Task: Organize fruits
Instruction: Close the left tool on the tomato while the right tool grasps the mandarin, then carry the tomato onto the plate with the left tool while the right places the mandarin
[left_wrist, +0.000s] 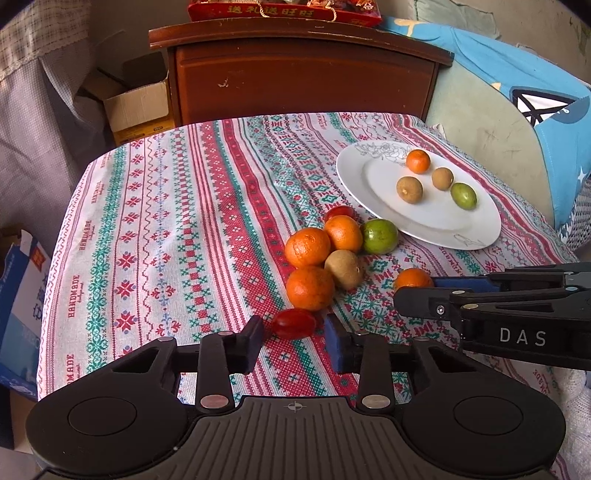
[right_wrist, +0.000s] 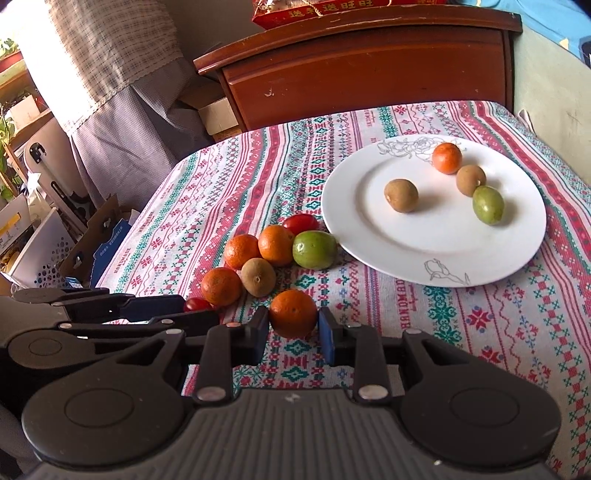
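Observation:
A white plate on the patterned cloth holds an orange, two brown kiwis and a green fruit. Beside it lies a pile of oranges, a kiwi, a green fruit and a red tomato. My right gripper has its jaws on both sides of a lone orange that rests on the cloth. My left gripper is open with a red tomato between its fingertips, apart from both pads. The right gripper also shows in the left wrist view, at the lone orange.
A brown wooden cabinet stands behind the table with a red gift box on top. Cardboard boxes sit on the floor at left. A blue cushion lies at right. The cloth drops off at the table's left edge.

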